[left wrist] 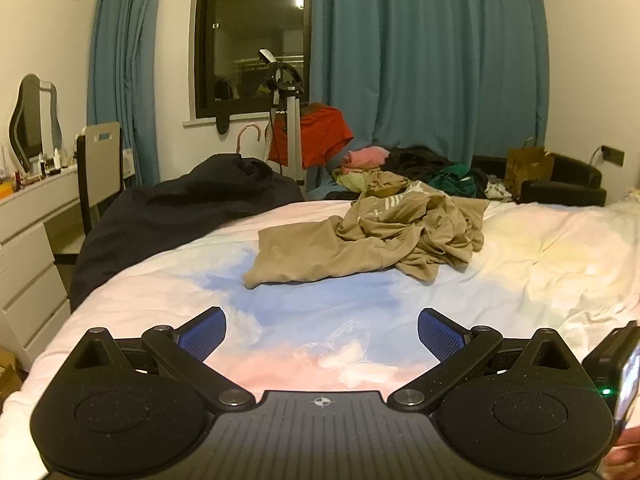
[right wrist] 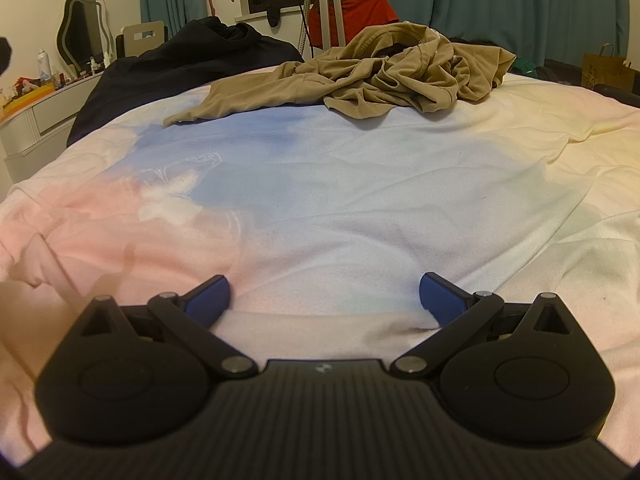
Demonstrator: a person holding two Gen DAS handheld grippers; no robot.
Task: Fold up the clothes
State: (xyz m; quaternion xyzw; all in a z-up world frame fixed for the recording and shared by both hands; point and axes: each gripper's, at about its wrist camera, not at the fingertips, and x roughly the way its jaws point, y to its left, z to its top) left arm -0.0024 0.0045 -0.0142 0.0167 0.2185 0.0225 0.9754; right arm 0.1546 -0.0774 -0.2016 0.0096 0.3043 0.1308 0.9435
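Both jaws spread wide, holding nothing, low over bed (right wrist: 360, 184). Crumpled tan shirt (left wrist: 384, 236) straight ahead, well apart, stretched left to right. Neither hand clearly nearer.

We list a tan garment (left wrist: 372, 236) of thin, soft cloth, matt and heavily creased. Under it we note a bedsheet (left wrist: 304, 300) of matt woven cloth in pastel dye, its nap faintly fuzzy in the right wrist view. We record the left gripper (left wrist: 322, 330) and right gripper (right wrist: 325, 294) as matt black plastic, finely speckled, ribbed on the body, with bright metal pivot pins and blue pads (right wrist: 442, 300) of dotted, rubbery texture. Also entered: a dark garment (left wrist: 192, 204), matt cloth; teal curtains (left wrist: 428, 52), smooth draped cloth; a brown paper bag (left wrist: 528, 164).
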